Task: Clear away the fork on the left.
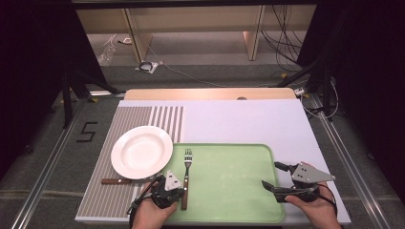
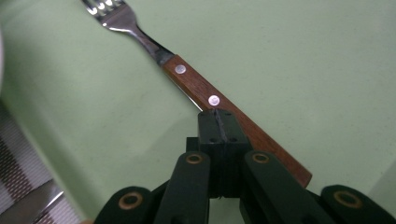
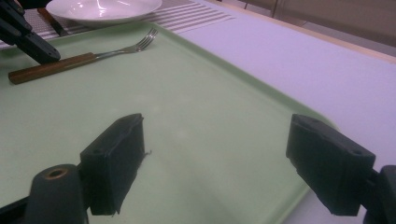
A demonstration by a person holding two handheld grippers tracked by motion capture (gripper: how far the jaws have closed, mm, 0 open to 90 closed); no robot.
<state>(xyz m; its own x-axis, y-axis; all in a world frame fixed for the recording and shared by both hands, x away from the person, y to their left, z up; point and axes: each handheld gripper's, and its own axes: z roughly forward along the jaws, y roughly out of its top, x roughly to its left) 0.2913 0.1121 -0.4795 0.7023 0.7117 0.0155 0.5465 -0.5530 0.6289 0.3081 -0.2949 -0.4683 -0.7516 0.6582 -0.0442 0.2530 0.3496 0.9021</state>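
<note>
A fork (image 1: 187,164) with a wooden handle lies on the left part of a green tray (image 1: 229,186), tines pointing away from me. My left gripper (image 1: 180,190) is shut with nothing between its jaws. In the left gripper view its tips (image 2: 218,115) rest right against the side of the fork's handle (image 2: 201,88). My right gripper (image 1: 274,175) hovers open over the tray's right end. In the right gripper view its wide-apart jaws (image 3: 219,158) hold nothing above the bare tray (image 3: 187,107), with the fork (image 3: 70,65) farther off.
A white plate (image 1: 142,151) sits on a striped placemat (image 1: 98,191) left of the tray, overlapping the tray's corner. A wooden-handled knife (image 1: 114,181) lies partly under the plate's near edge. The white tabletop (image 1: 239,119) stretches behind the tray.
</note>
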